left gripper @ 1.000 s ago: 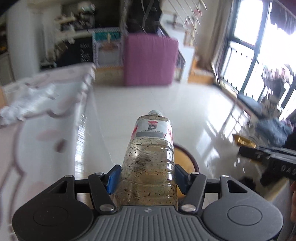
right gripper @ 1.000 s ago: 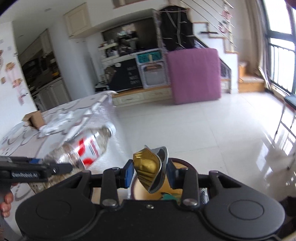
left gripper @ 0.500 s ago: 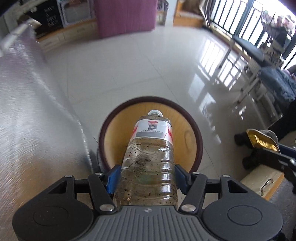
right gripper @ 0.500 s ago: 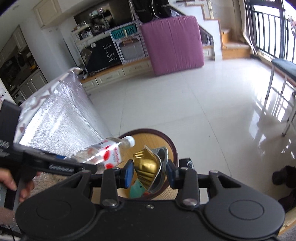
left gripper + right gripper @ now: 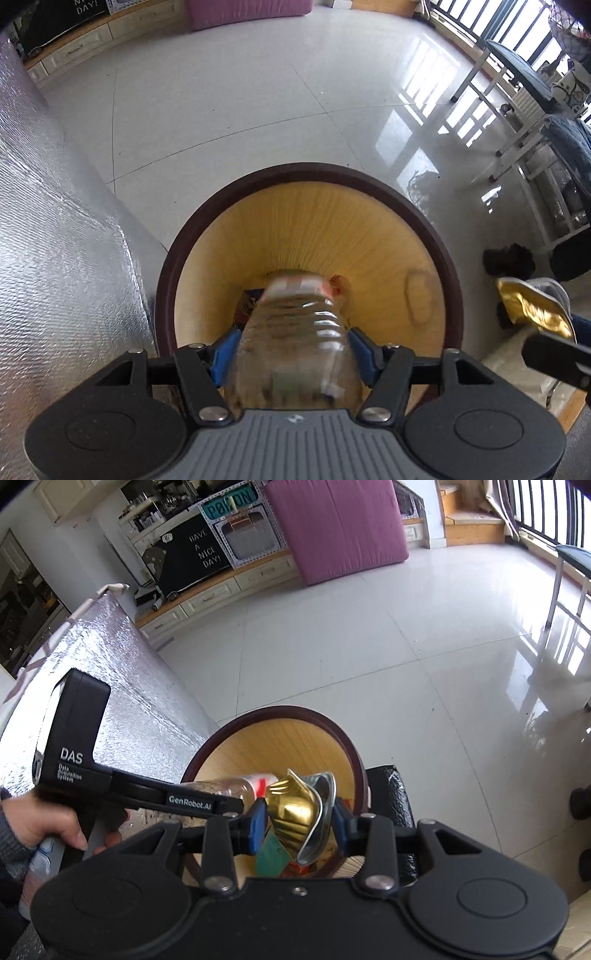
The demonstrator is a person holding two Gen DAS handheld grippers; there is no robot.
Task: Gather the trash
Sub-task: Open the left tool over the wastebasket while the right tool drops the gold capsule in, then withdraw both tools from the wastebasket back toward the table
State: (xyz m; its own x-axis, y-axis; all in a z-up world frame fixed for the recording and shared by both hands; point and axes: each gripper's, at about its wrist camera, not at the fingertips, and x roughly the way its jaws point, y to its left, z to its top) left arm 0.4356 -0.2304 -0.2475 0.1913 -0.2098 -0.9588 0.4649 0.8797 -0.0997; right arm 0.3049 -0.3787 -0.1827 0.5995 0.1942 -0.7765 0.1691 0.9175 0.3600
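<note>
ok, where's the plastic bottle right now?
In the left wrist view the plastic bottle sits low centre, between the left tongs, neck pointing down into the round bin.

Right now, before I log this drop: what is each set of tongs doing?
Left tongs: opened, the blurred plastic bottle slipping out toward the bin.
Right tongs: shut on the crumpled gold foil cup.

We saw the left gripper (image 5: 293, 356) poised above a round wooden bin (image 5: 437, 251), its blue fingers (image 5: 221, 354) spread either side of a blurred plastic bottle (image 5: 295, 332) pointing neck-down into the bin. At the right edge, a crumpled gold foil tray (image 5: 532, 314) sat in the right gripper (image 5: 554, 358).
</note>
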